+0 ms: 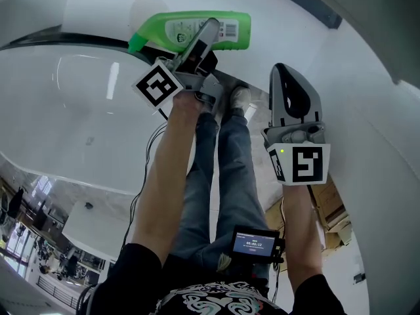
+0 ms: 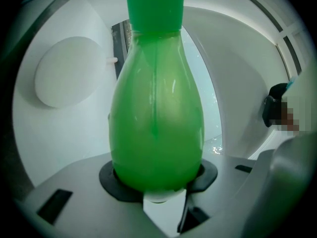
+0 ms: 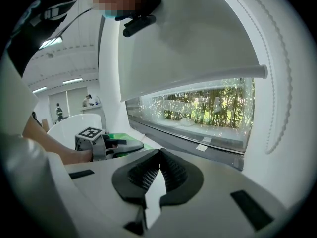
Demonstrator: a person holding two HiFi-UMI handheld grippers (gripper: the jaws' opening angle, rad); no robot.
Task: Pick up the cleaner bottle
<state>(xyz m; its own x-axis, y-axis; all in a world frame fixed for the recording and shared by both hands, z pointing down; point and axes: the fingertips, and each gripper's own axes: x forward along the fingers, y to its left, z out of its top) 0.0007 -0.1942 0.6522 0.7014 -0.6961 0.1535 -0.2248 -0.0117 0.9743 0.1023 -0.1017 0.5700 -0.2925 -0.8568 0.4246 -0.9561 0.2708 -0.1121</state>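
Left claw clamped wide round the green bottle, cap pointing away. Bottle sits sideways in the grip, apparently clear of the table. Right claw closed, empty. Grasp looks done. Next: firm grip, lift clear, steady.

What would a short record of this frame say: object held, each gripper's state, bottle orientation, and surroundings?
held object: green plastic cleaner bottle
left gripper: shut on the bottle, pads pressing on both sides of its body
right gripper: shut, jaws together with nothing between them
bottle orientation: sideways in the head view, green cap towards picture left
surroundings: white glossy surface below and left of the bottle
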